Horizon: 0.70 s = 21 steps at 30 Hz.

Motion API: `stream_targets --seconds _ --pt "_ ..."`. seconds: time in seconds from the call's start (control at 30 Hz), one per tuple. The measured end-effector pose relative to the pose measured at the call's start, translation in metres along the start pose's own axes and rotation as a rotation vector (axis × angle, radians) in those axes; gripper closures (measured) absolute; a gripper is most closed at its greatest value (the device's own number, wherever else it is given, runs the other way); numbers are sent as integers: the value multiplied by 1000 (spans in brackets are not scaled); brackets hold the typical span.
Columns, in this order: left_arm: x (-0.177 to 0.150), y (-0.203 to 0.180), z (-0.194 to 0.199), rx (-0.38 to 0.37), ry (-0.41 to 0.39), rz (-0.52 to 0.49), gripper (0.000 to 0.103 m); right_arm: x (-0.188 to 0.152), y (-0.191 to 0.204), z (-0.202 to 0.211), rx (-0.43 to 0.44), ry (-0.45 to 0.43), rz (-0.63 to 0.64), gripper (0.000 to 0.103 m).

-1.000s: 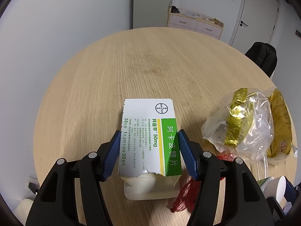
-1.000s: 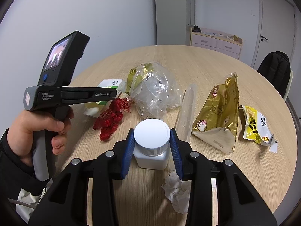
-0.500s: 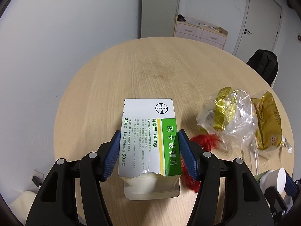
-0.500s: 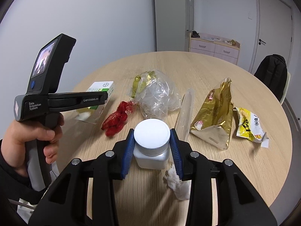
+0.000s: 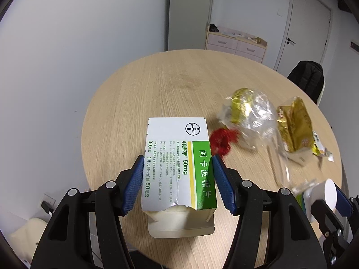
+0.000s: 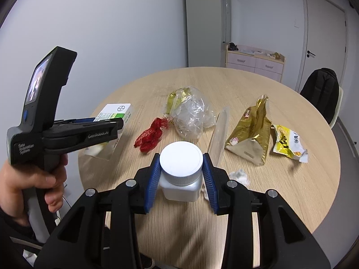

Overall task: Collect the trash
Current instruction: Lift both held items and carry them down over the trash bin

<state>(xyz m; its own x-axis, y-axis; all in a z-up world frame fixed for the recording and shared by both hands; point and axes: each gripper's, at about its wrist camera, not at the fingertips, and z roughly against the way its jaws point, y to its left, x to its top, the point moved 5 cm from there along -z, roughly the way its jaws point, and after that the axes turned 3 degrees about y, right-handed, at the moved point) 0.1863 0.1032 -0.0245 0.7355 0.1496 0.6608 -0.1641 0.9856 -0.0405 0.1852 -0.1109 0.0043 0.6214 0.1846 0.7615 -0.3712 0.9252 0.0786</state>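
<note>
Since a second ago both grippers have drawn back from the round table [image 5: 139, 94], leaving the litter smaller and farther off. In the left wrist view the left gripper [image 5: 177, 183] is clamped on the medicine box [image 5: 179, 161], long axis pointing straight ahead, torn flap toward the camera. Only the right wrist view shows the crumpled tissue [image 6: 240, 176] and the hand [image 6: 29, 186] on the left handle; there the right gripper [image 6: 181, 174] pinches the upright white bottle [image 6: 180, 170], cap up.

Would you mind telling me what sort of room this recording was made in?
Probably an office or meeting room: a round wooden table, a pale drawer cabinet against plain walls, a closed door, and a chair with a black coat.
</note>
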Motion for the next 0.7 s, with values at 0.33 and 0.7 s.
stream_targets --seconds 0.33,0.7 --pt "-40 -18 46 -16 -32 -17 43 -21 -7 39 -28 -29 -21 67" --pt "-100 -32 82 -59 -45 -17 43 -60 -11 86 -54 -59 -35 67"
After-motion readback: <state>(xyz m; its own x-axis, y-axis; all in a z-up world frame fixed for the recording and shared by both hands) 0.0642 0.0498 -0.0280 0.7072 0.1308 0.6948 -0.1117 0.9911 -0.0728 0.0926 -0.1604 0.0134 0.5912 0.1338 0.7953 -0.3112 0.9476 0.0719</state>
